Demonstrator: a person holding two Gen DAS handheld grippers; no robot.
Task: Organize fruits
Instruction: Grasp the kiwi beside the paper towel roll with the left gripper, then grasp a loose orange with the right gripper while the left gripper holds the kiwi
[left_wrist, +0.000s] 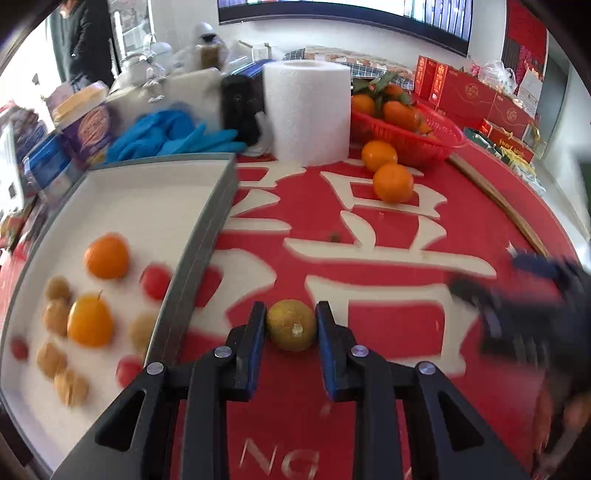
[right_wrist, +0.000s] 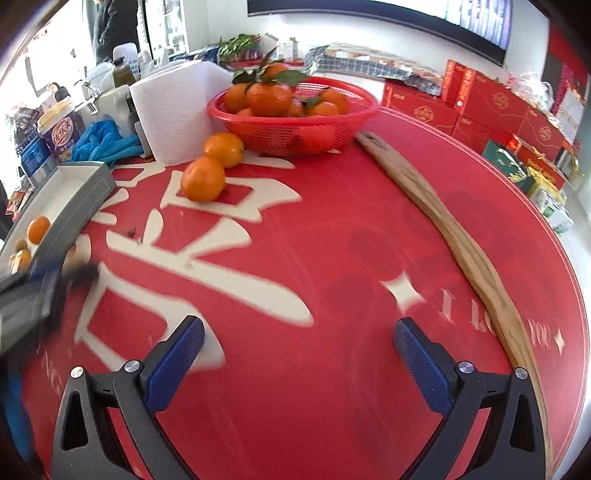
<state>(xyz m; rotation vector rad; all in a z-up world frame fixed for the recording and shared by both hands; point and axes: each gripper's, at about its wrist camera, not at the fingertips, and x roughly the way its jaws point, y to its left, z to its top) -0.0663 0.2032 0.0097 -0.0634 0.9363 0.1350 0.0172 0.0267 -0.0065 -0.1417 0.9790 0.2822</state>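
My left gripper (left_wrist: 291, 321) is shut on a small yellow-green citrus fruit (left_wrist: 290, 325), held just above the red mat and right of the grey-rimmed white tray (left_wrist: 207, 221). The tray holds oranges (left_wrist: 107, 256), red cherry tomatoes (left_wrist: 155, 281) and several brown walnut-like fruits (left_wrist: 57, 315). Two loose oranges (left_wrist: 392, 182) lie on the mat in front of a red basket (left_wrist: 406, 136) of leafy oranges. My right gripper (right_wrist: 299, 341) stands open over bare red mat with nothing between its fingers. In the right wrist view the left gripper (right_wrist: 44, 291) appears blurred at the left edge.
A white paper towel roll (left_wrist: 306, 110) stands behind the tray next to blue gloves (left_wrist: 173, 136). A long wooden stick (right_wrist: 454, 236) lies along the mat's right side. Red gift boxes (right_wrist: 480, 107) line the far right. A person (left_wrist: 86, 37) stands at the back left.
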